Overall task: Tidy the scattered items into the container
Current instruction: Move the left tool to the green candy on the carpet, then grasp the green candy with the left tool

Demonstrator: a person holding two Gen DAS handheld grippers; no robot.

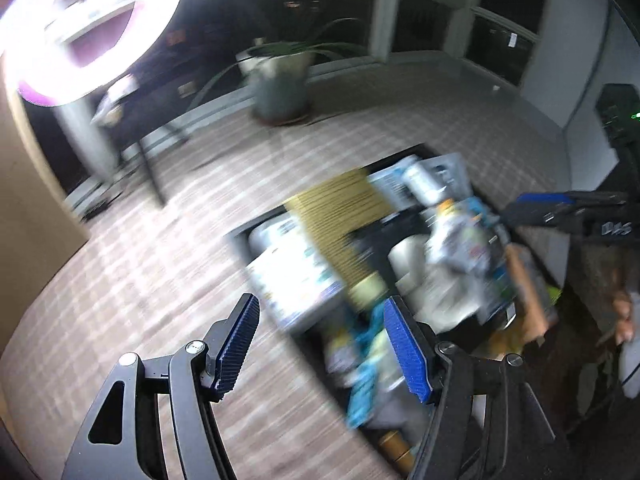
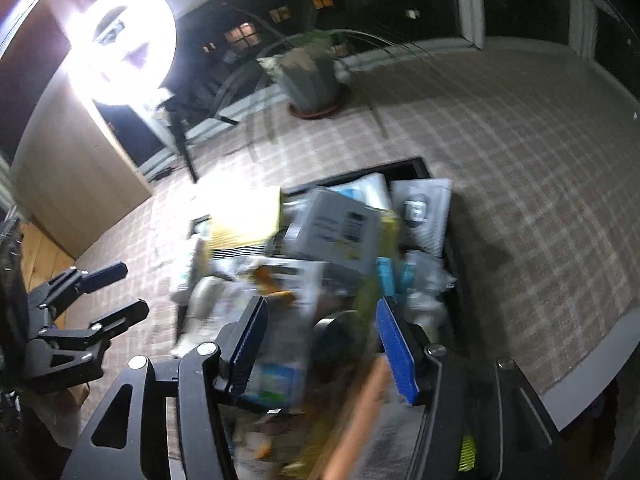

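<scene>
A black container (image 1: 416,150) stands on the tiled floor, piled with boxes, packets and bottles; it also shows in the right wrist view (image 2: 408,164). A yellow ribbed box (image 1: 340,208) lies on top, and a white-grey box (image 2: 340,228) lies near the pile's middle. My left gripper (image 1: 320,340) is open and empty, hovering over the container's near left edge. My right gripper (image 2: 320,344) is open and empty above the pile's near end. The right gripper shows at the right edge of the left wrist view (image 1: 560,208); the left gripper shows at the left of the right wrist view (image 2: 116,292). Both views are blurred.
A potted plant (image 1: 280,88) stands on the floor behind the container, also in the right wrist view (image 2: 312,76). A bright ring light (image 1: 80,28) on a stand is at the far left, with a dark table leg (image 1: 152,176) beside it. Windows and a low wall ledge run behind.
</scene>
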